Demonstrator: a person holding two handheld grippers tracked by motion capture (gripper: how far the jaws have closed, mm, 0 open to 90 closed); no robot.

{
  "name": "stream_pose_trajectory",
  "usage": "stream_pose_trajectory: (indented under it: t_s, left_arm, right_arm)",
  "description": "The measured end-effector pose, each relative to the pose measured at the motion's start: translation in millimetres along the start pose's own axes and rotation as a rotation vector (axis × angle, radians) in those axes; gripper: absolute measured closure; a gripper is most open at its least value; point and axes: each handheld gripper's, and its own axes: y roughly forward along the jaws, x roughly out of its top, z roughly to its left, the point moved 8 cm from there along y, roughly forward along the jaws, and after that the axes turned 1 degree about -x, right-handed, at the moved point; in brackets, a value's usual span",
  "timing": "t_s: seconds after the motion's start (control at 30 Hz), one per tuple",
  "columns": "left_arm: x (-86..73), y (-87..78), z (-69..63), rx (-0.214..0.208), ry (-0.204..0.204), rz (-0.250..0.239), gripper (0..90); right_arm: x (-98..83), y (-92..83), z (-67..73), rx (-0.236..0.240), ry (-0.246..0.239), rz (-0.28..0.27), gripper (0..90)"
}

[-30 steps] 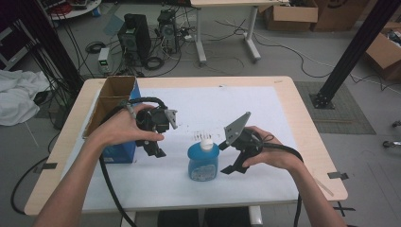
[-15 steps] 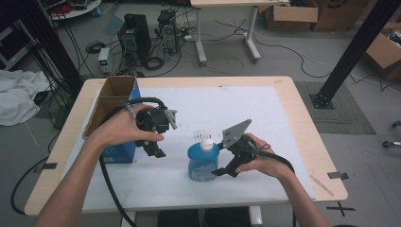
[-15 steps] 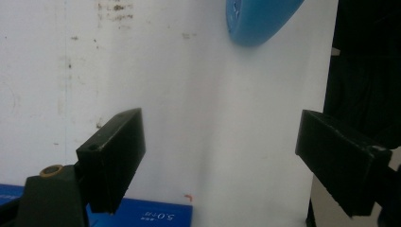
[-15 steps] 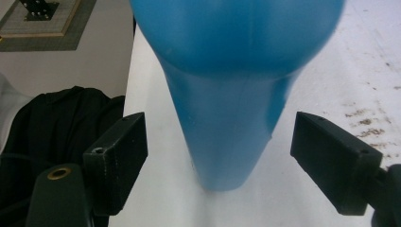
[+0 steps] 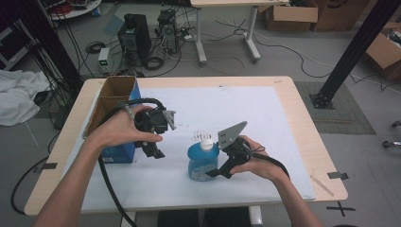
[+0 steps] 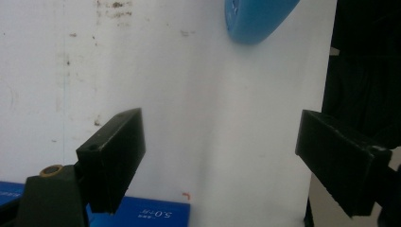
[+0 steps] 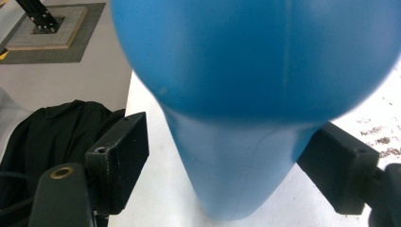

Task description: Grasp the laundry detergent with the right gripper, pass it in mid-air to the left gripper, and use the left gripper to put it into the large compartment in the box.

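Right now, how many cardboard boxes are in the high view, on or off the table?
3: an open box at the table's far-left corner, one on the floor beyond, one at the right edge. Others may be hidden.

A white sheet (image 5: 246, 109) covers most of the surface (image 5: 302, 118). An open cardboard box (image 5: 111, 97) with blue sides stands near the surface's left edge. On the floor behind are two computer towers (image 5: 137, 35), cables (image 5: 283, 45), more cardboard boxes (image 5: 291, 12) and a white cloth (image 5: 16, 99).
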Motion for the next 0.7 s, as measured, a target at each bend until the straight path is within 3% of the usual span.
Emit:
stream_pose_trajectory:
  t_s: [0.7]
  left_arm:
    - [-2.8,0.9,-2.0,0.001,-0.018,-0.013,17.4]
  right_arm:
    - [2.1,8.0,-1.0,-0.009,-0.01,-0.02,30.9]
